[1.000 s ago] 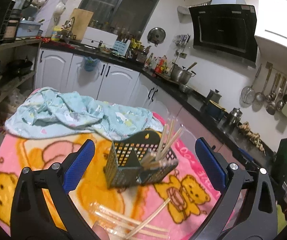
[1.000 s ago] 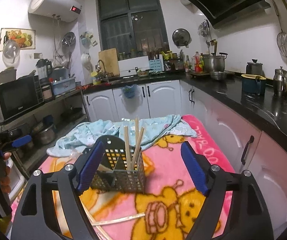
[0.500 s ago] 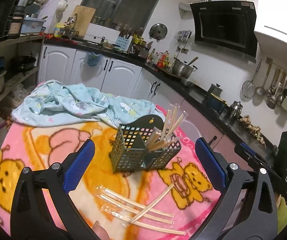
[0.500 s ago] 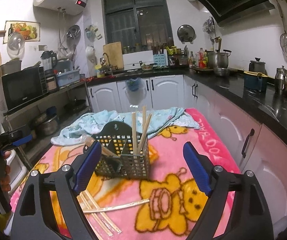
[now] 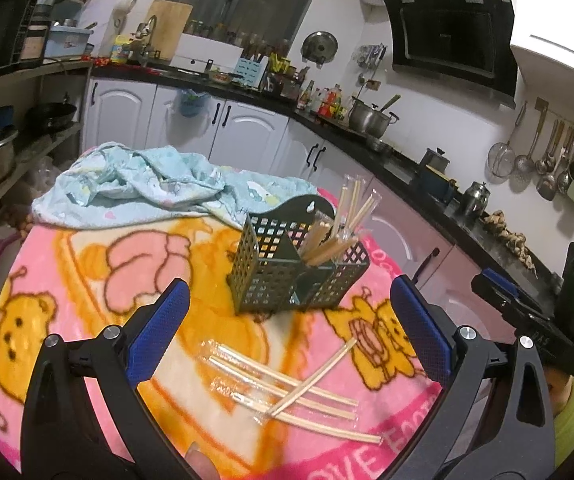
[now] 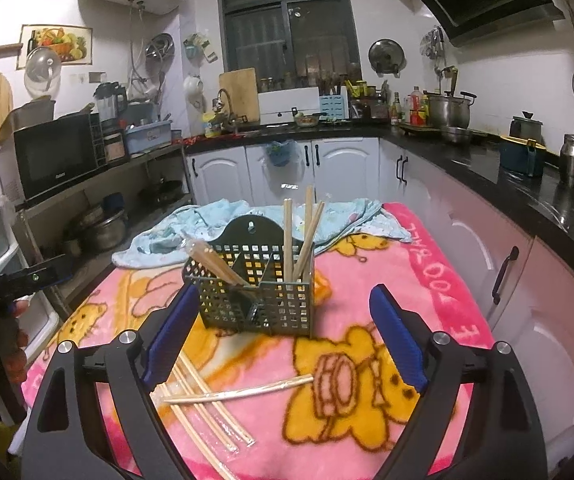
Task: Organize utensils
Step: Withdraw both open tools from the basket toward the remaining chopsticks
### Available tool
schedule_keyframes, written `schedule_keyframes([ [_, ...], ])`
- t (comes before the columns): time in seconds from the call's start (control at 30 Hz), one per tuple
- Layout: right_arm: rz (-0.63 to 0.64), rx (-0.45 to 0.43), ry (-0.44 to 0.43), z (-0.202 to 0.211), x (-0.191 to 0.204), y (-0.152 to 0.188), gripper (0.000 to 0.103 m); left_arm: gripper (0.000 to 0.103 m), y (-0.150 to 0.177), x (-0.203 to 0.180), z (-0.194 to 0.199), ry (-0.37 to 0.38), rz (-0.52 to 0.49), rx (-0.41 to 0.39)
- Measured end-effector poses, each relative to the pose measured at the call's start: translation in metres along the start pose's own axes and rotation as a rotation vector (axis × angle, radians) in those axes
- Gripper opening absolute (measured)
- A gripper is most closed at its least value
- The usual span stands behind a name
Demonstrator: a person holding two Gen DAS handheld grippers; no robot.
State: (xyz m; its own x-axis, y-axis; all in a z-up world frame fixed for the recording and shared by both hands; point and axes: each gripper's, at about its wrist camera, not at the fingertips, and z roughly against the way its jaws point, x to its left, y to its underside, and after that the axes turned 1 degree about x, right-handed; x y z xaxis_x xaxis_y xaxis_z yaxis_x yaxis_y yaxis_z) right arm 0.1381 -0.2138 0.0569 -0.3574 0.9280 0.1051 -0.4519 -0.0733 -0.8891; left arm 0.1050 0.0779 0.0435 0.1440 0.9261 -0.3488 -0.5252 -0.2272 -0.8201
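My jaws have just been opening, both sets wide and empty; loose chopsticks (image 5: 287, 380) lie below them, holder (image 6: 259, 284) ahead. Next: pick one.

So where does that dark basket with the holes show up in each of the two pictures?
Left wrist view: the basket stands just above the middle, right of centre, on the pink blanket.
Right wrist view: the basket stands at the middle, slightly left of centre.
Shared landmark: the light blue cloth crumpled behind the basket in both.
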Motion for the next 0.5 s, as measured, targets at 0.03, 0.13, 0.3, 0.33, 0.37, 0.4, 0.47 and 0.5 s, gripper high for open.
schedule_keyframes([
  [0.03,0.002,0.002,-0.001,0.001,0.001,0.002,0.085,0.092,0.002,0.000,0.000,-0.004,-0.006,0.005],
  [0.13,0.014,0.019,-0.003,-0.001,0.003,0.008,0.085,0.092,0.007,0.001,-0.002,-0.009,-0.006,0.019],
  [0.3,0.017,0.047,-0.007,-0.006,0.005,0.016,0.085,0.092,0.017,0.000,-0.007,-0.016,-0.021,0.047],
  [0.33,0.018,0.052,-0.008,-0.007,0.005,0.017,0.085,0.092,0.019,-0.001,-0.008,-0.017,-0.023,0.054],
  [0.37,0.021,0.056,-0.008,-0.008,0.006,0.018,0.085,0.092,0.021,0.000,-0.009,-0.018,-0.024,0.059],
  [0.4,0.024,0.061,-0.009,-0.009,0.007,0.019,0.085,0.092,0.023,-0.001,-0.010,-0.019,-0.026,0.068],
  [0.47,0.028,0.066,-0.009,-0.010,0.007,0.021,0.085,0.092,0.026,-0.001,-0.012,-0.020,-0.029,0.077],
  [0.5,0.030,0.071,-0.008,-0.012,0.007,0.023,0.085,0.092,0.029,-0.001,-0.014,-0.021,-0.031,0.085],
])
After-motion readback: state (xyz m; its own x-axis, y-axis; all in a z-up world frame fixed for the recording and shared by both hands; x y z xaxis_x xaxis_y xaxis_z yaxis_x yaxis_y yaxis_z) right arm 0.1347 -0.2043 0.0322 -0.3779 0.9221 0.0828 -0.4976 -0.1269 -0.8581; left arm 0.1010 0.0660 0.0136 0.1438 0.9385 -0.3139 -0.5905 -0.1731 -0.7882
